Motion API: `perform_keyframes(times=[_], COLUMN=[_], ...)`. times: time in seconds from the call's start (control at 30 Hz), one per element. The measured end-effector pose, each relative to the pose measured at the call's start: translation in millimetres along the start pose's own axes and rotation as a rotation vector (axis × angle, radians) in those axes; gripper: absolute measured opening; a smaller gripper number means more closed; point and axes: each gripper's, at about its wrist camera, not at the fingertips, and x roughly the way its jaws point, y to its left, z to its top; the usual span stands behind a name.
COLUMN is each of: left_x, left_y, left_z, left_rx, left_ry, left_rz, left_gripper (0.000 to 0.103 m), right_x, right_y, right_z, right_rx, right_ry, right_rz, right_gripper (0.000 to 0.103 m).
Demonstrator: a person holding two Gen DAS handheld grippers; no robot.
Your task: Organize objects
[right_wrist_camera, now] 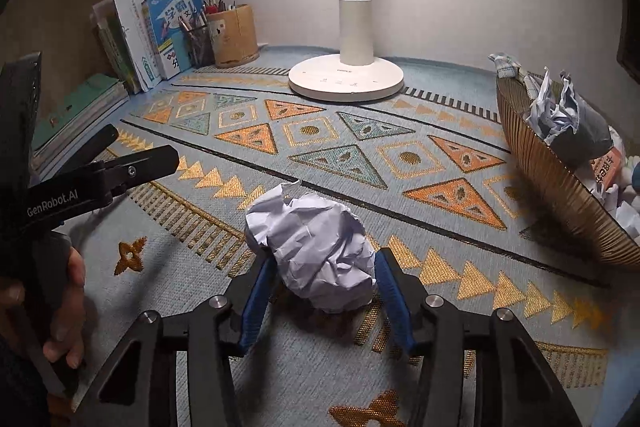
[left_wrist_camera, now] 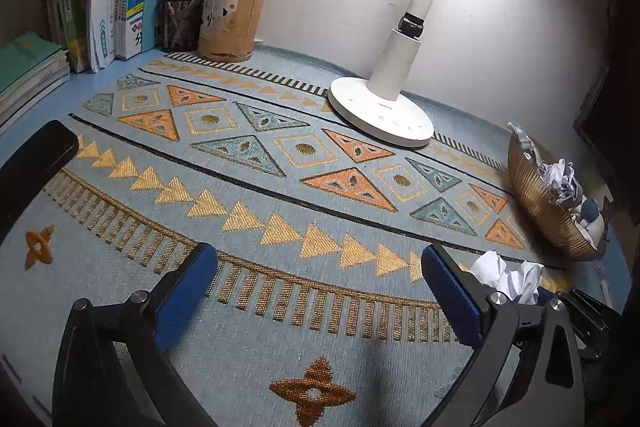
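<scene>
My right gripper [right_wrist_camera: 320,263] is shut on a crumpled white paper ball [right_wrist_camera: 312,247], held between its blue pads just above the patterned mat. The ball also shows in the left wrist view [left_wrist_camera: 508,277], past my right finger. My left gripper [left_wrist_camera: 320,267] is open and empty over the mat; it shows from the side in the right wrist view [right_wrist_camera: 120,163]. A ribbed golden bowl [right_wrist_camera: 560,187] at the right holds crumpled paper [right_wrist_camera: 556,111] and other scraps; it also shows in the left wrist view [left_wrist_camera: 540,199].
A white desk lamp [right_wrist_camera: 346,79] stands at the back middle. Two pen holders [right_wrist_camera: 232,35] and upright books [right_wrist_camera: 160,27] stand at the back left, with a stack of green books [right_wrist_camera: 76,115] lying flat. A wall is behind.
</scene>
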Motion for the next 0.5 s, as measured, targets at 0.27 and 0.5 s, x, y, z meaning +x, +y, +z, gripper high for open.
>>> perform_keyframes(times=[0.27,0.5], left_x=[-1,-33], left_y=[-8,-55], left_z=[0,27], left_rx=[0.031,0.029], left_ry=[-0.004,-0.067], left_rz=[0.027,-0.191], left_gripper=[0.102,0.102], right_x=[-18,-116], right_y=[-15,-97], right_z=[1,33], right_rx=[0.07,0.276], right_ry=[-0.049,-0.254], right_rz=[-0.014,-0.061], right_gripper=[0.045,0.032])
